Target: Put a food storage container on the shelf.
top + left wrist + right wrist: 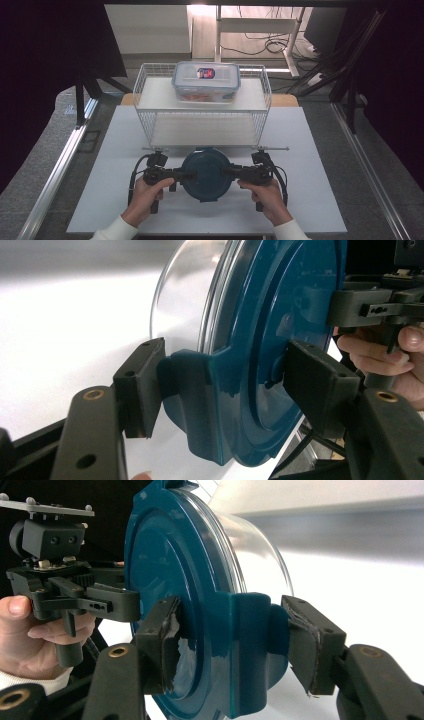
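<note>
I have the round container with the blue lid (206, 172) on the white table (100, 200), just in front of the wire basket (150, 125), and it sits between my two grippers. My left gripper (187, 175) clamps the lid's left clip tab and my right gripper (227, 173) clamps the opposite one, each set of jaws pressed onto the rim.

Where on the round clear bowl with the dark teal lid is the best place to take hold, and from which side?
At the two side clip tabs of the round clear bowl with the dark teal lid, one tool from each side, level with the white table. The tabs jut past the rim at opposite edges, giving flat faces to pinch. The left tool and right tool already sit there, pads closed on the tabs.
</note>
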